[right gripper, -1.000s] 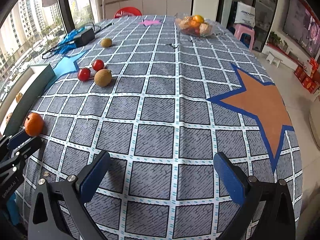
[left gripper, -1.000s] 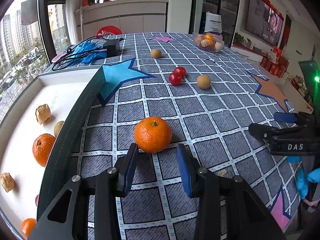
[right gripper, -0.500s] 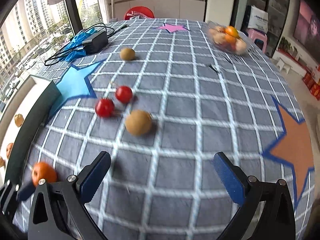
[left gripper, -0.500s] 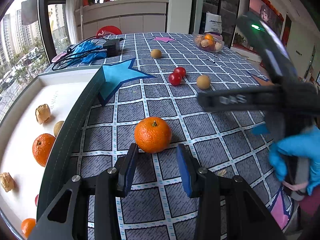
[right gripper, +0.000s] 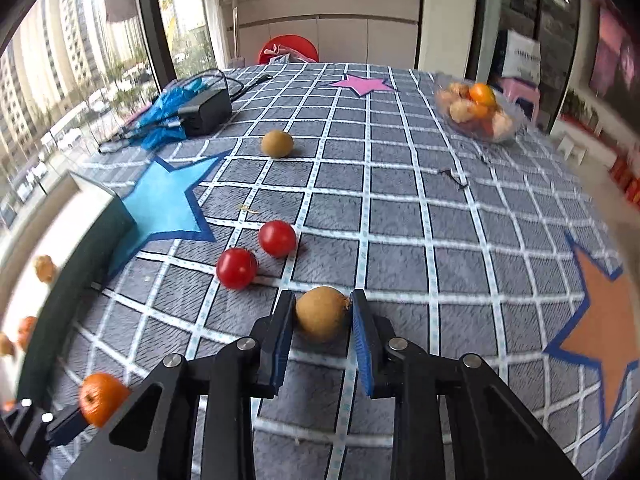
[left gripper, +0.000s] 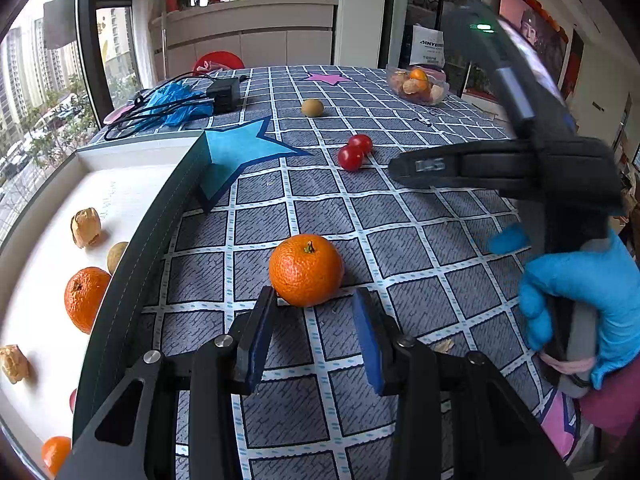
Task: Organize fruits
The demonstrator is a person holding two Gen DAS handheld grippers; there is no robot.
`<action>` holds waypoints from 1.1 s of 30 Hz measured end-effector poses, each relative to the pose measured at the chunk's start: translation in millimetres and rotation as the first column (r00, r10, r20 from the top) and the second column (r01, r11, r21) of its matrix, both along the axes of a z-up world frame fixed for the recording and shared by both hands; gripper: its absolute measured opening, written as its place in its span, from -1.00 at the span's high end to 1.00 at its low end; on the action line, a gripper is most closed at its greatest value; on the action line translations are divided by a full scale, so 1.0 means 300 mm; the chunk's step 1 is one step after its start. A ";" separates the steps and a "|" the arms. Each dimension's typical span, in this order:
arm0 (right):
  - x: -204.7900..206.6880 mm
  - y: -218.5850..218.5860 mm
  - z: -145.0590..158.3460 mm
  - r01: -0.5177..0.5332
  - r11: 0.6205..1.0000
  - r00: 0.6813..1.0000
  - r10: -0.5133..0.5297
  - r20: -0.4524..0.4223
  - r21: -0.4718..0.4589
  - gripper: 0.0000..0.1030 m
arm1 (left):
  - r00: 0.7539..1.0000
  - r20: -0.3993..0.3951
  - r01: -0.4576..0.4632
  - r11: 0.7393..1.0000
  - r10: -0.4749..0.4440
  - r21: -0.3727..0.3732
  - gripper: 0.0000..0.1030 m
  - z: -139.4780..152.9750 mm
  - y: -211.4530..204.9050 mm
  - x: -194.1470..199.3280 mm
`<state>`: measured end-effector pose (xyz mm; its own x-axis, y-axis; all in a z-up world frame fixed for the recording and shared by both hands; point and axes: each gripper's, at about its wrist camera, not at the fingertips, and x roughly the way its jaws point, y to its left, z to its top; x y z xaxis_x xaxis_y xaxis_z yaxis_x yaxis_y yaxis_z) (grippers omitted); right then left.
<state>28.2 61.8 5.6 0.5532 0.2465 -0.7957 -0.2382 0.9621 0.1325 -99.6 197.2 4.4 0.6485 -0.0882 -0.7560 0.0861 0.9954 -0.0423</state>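
- The right gripper [right gripper: 322,314] has just been closing; its blue pads now flank the small round tan-brown fruit [right gripper: 322,312] on the counter [right gripper: 440,240], the right pad touching it, the left pad's contact hard to make out.
- The left gripper [left gripper: 314,334] hangs partly open just short of the round orange mandarin [left gripper: 306,269], which sits on the counter, touching neither pad.
- In the left wrist view the right gripper's black body hides the tan-brown fruit; a blue-gloved hand [left gripper: 580,300] holds its handle.
- The white tray with the dark rim [left gripper: 132,264] is cut off at the frame's left edge; it holds mandarins and walnuts, and a red shape near its lower edge is half hidden by the rim.
- Two red cherry tomatoes [right gripper: 256,256] lie just beside the held fruit.
- The grey checked cloth bears coloured stars; windows, cabinets and a clear bowl of fruit [right gripper: 478,114] lie beyond, blurred.
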 end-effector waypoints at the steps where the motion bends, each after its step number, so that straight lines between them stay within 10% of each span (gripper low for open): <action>1: -0.011 -0.019 0.004 0.001 0.999 1.000 0.000 -0.015 0.038 0.43 | 1.000 0.000 0.000 1.000 0.000 0.002 0.17 0.000 0.000 0.000; 33: -0.319 -0.217 0.053 0.026 0.990 0.999 -0.023 -0.027 0.139 0.43 | 1.000 0.002 0.000 1.000 0.000 0.021 0.17 -0.001 -0.009 -0.002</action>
<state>-67.6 -3.2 21.6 0.5405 0.3423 -0.7685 -0.2094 0.9395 0.2712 -100.3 194.6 4.0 0.6497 -0.0723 -0.7567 0.0859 0.9961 -0.0215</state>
